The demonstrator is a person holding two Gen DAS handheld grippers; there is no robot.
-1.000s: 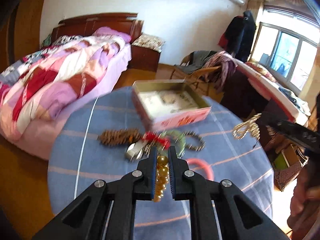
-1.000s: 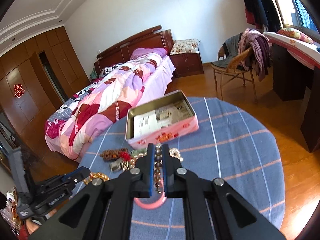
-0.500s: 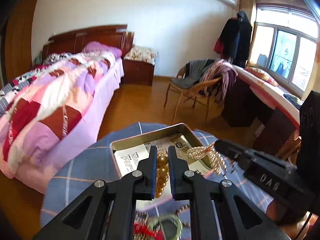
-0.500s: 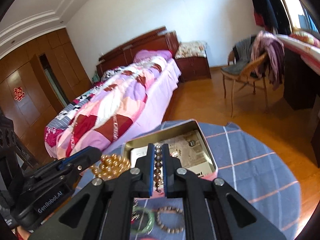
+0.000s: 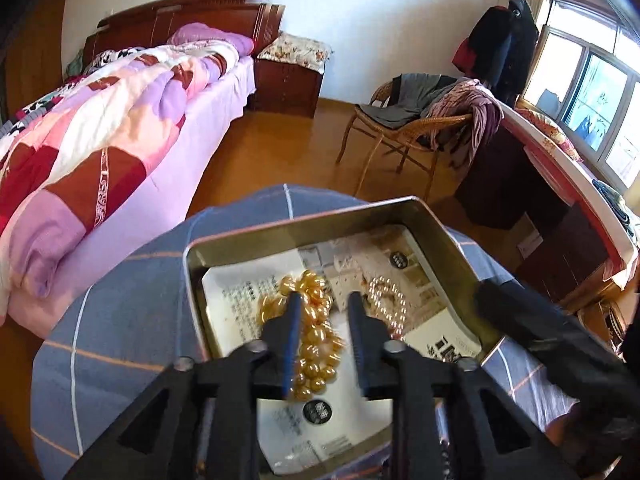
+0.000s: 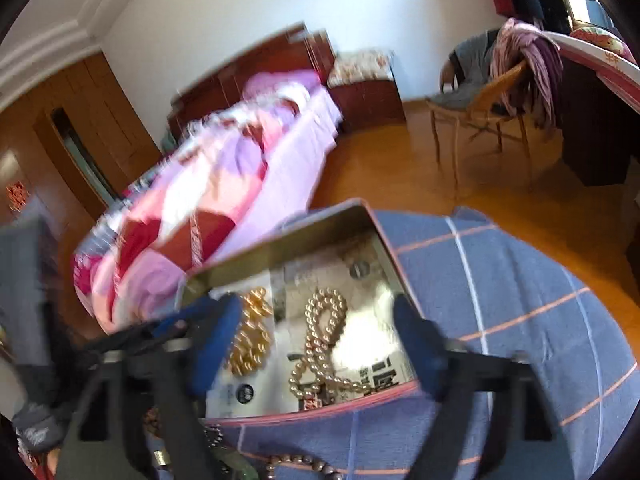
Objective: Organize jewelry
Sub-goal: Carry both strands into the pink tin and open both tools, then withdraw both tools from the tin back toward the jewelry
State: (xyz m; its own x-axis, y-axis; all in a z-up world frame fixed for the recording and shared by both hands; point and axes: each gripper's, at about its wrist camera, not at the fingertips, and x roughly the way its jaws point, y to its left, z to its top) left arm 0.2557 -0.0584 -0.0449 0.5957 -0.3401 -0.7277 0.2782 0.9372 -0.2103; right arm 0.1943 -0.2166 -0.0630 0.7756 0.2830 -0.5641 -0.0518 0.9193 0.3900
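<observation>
Both wrist views look steeply down, close (fisheye), sharing the tin (image 5: 448, 236).

Right wrist view smears: the right gripper (image 6: 312, 336) fingers (image 6: 416, 344) blur. Below them, beads (image 6: 296, 464) run off the bottom edge. The left gripper (image 5: 322, 340) hides part of the amber strand (image 5: 316, 344).

Amber-gold beads (image 5: 316, 344), pale pearly strand (image 6: 324, 344), blue tablecloth (image 6: 500, 280) with pinkish, perhaps orange, check lines.
</observation>
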